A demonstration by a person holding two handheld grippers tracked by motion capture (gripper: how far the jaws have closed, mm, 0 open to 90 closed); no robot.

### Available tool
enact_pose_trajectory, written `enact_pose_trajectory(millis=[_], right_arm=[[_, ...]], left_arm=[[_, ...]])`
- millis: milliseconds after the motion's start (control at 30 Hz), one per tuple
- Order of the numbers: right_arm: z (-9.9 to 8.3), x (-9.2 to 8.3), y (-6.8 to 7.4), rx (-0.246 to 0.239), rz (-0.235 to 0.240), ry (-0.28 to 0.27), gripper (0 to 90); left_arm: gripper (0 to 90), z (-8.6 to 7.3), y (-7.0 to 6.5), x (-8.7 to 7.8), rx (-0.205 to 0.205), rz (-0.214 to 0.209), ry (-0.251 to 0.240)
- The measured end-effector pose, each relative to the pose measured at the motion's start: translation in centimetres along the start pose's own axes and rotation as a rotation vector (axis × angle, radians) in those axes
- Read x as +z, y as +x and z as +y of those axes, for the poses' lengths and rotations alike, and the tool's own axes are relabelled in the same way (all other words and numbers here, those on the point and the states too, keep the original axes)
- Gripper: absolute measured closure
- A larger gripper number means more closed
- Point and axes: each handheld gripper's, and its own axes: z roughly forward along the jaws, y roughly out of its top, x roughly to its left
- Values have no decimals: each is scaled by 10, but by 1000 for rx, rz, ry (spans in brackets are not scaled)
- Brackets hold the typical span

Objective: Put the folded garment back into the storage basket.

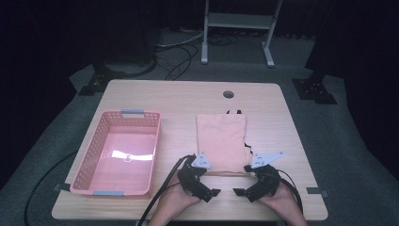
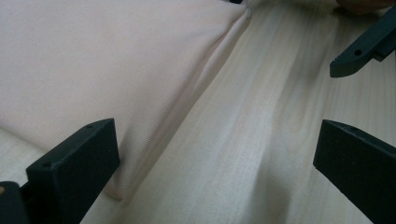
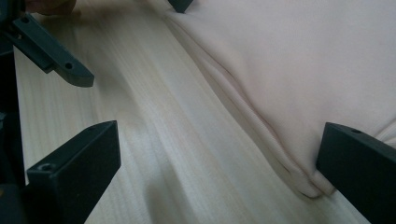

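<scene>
A folded peach cloth [image 1: 221,141] lies flat in the middle of the wooden table [image 1: 179,99]. Both grippers sit at its near edge, facing each other. My left gripper [image 1: 207,181] is open by the cloth's near left corner. In the left gripper view the cloth [image 2: 107,60] has its folded edge running between the open left gripper [image 2: 215,177] jaws, unpinched. My right gripper [image 1: 243,180] is open at the near right corner. In the right gripper view the cloth [image 3: 299,60] reaches the right jaw of the right gripper [image 3: 217,177]. Bare wood lies between the jaws.
A pink plastic basket [image 1: 89,165] with grey handles stands on the table's left half, with nothing in it. A round cable hole [image 1: 228,94] is near the far edge. A jaw of the other gripper shows in each gripper view. Cables trail off the near edge.
</scene>
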Motion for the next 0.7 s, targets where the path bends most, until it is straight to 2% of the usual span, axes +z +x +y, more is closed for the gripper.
enact_pose_trajectory(millis=[300,533,700], right_arm=[[-8,-4,12,-8,1,2,0],[-10,-6,14,-13,3,-13,0],[-10,-16,10,-9,-43,-69,0]], left_arm=[[0,-6,-13,-3,4,-5,-3],[0,-6,-12,-5,-19,-21,-22],[0,-6,-7,-14,-8,17,-65]])
